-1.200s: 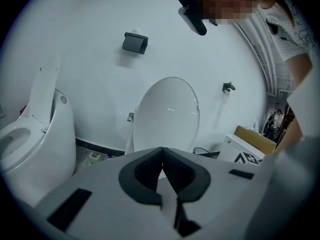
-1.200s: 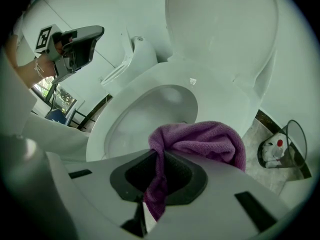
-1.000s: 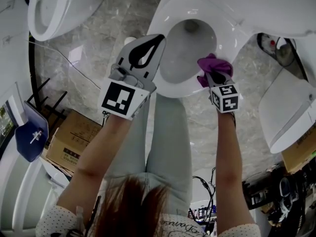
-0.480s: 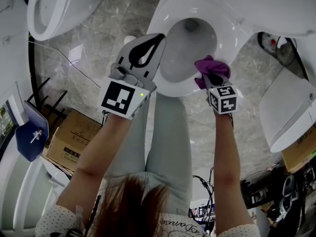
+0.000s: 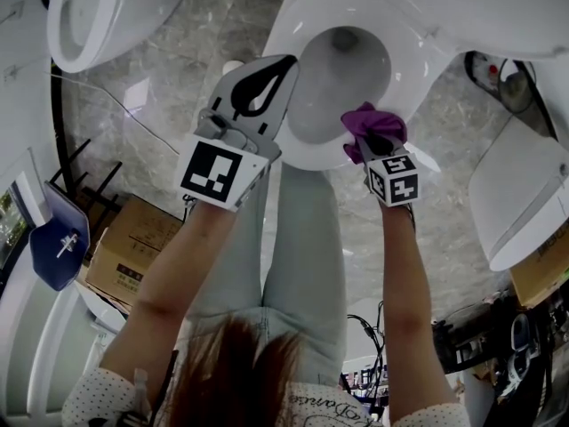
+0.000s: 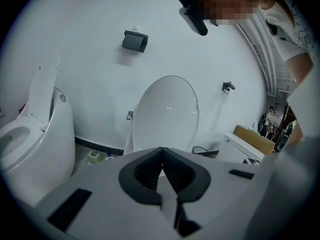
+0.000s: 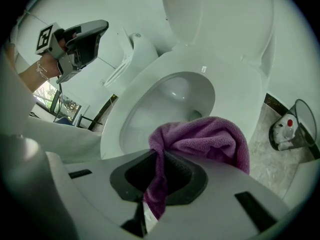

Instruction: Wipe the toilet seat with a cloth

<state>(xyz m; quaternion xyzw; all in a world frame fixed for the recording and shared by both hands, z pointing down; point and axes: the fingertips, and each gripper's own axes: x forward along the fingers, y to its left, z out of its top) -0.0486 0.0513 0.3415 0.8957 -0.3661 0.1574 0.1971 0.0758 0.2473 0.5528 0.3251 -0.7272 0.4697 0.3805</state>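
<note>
The white toilet seat (image 5: 298, 154) rings the open bowl at the top middle of the head view, its lid (image 7: 220, 14) raised behind. My right gripper (image 5: 369, 140) is shut on a purple cloth (image 5: 372, 124) that rests on the seat's front right rim; in the right gripper view the cloth (image 7: 207, 141) bunches out past the jaws over the seat (image 7: 235, 101). My left gripper (image 5: 267, 83) is shut on nothing, held above the seat's left side, and shows in the right gripper view (image 7: 87, 41) too. In its own view the left gripper (image 6: 161, 171) points at another toilet's raised lid (image 6: 167, 114).
A second toilet (image 5: 98, 12) stands at the upper left and a third (image 5: 520, 212) at the right. A waste bin (image 5: 498, 87) sits by the right side of the toilet. A cardboard box (image 5: 133, 247) and a blue item (image 5: 55, 243) lie at the left. My legs stand before the bowl.
My right gripper has slid the purple cloth leftward along the seat's front rim. The left gripper has stayed almost in place.
</note>
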